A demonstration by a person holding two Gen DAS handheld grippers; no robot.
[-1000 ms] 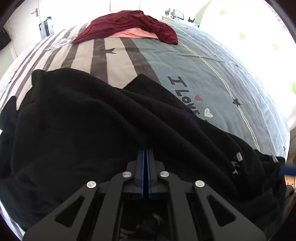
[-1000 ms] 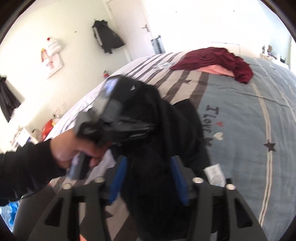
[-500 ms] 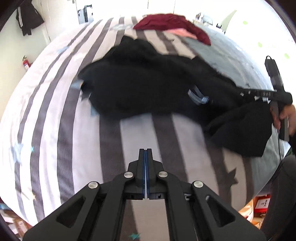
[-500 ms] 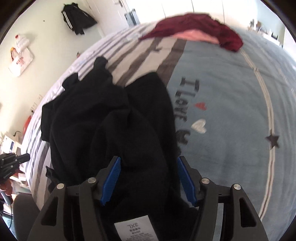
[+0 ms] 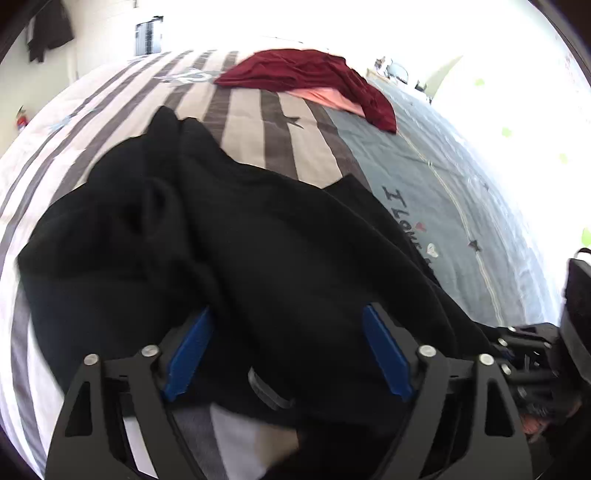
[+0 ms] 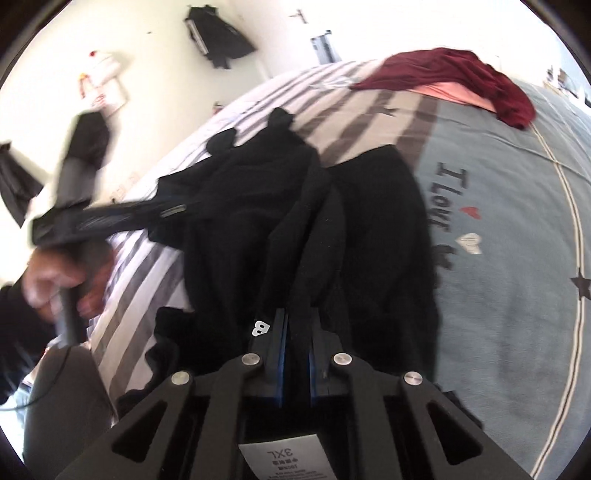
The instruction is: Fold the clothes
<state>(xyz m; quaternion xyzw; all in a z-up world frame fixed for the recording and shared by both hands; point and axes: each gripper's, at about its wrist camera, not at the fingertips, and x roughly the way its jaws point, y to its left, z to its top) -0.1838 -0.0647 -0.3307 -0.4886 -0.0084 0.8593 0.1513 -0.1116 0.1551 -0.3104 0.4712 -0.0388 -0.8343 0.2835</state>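
A black garment (image 5: 258, 240) lies crumpled on the bed, spread over the striped and grey-blue halves of the cover. My left gripper (image 5: 288, 350) is open, with its blue pads (image 5: 188, 354) either side of the garment's near edge. In the right wrist view my right gripper (image 6: 297, 332) is shut on a raised fold of the black garment (image 6: 369, 229). A white "3XL" label (image 6: 291, 458) lies over that gripper's base. The left gripper (image 6: 162, 214) appears blurred at the left, reaching the garment's edge, with a hand (image 6: 48, 277) on its handle.
A dark red garment (image 5: 306, 74) lies on a pink one (image 5: 325, 98) at the far end of the bed. The grey-blue cover (image 6: 517, 221) carries "I Love" lettering to the right. Dark clothes (image 6: 218, 33) hang on the wall.
My left gripper swung back over the black garment and opened. My right gripper went from open around the cloth to shut on a fold.
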